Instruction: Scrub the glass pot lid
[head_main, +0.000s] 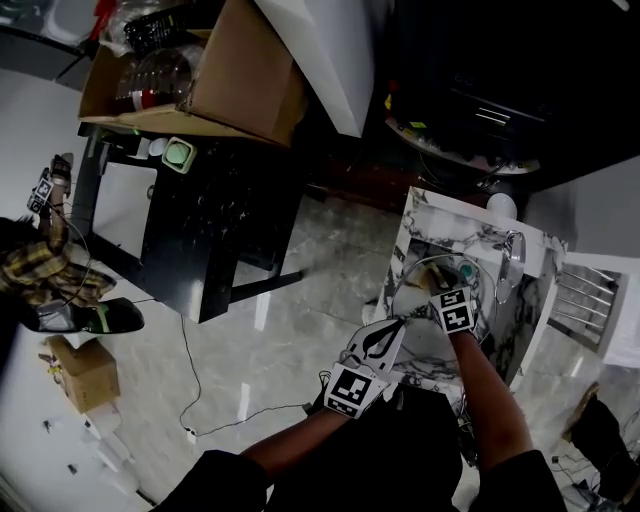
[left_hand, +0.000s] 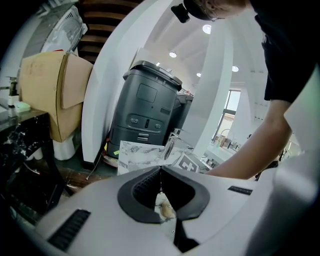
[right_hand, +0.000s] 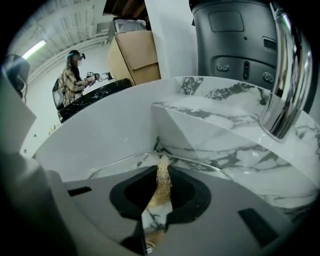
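Glass lid (head_main: 425, 280) lies in the marble-patterned sink (head_main: 420, 215), directly under the right gripper (head_main: 442, 292) and with its near rim at the tips of the left gripper (head_main: 400, 322). Lid is round and clear with a thin rim; a curved chrome tap (head_main: 512, 262) stands at the sink's far side. Right gripper is clamped on a thin, tan, fibrous scrubber (right_hand: 162, 185), held above the glass. Left gripper's jaws are pressed together; whether they pinch the rim cannot be made out.
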